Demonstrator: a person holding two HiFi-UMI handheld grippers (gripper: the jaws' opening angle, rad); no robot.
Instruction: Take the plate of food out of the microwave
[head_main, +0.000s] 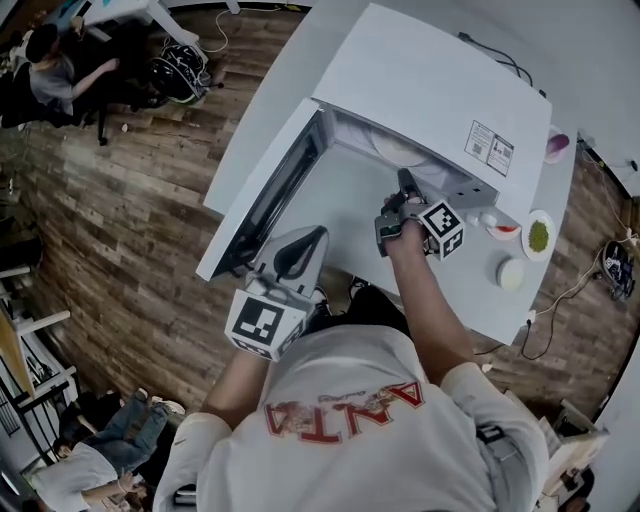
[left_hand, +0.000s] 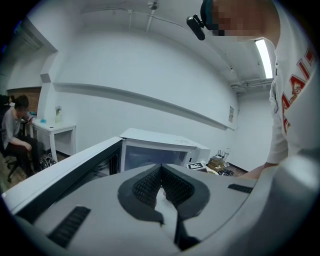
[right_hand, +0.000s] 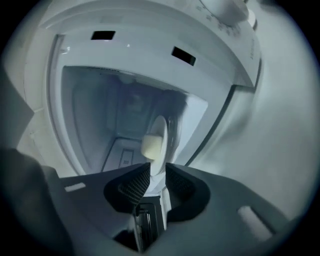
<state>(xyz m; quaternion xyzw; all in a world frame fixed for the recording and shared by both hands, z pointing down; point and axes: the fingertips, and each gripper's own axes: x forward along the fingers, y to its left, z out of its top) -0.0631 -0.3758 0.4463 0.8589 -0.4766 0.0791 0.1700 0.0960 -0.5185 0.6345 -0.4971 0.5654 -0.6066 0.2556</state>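
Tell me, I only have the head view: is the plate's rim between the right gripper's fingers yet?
Observer: Yes, the right gripper view shows the right gripper's fingers apart with the plate's rim between them, not visibly pinching.
Operator: Any food on it?
Observer: One pale lump of food, inside the microwave with the plate.
Operator: And the other hand?
Observer: The left gripper's fingers are together, holding nothing.

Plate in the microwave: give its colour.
The plate is white; right gripper view shows it best.
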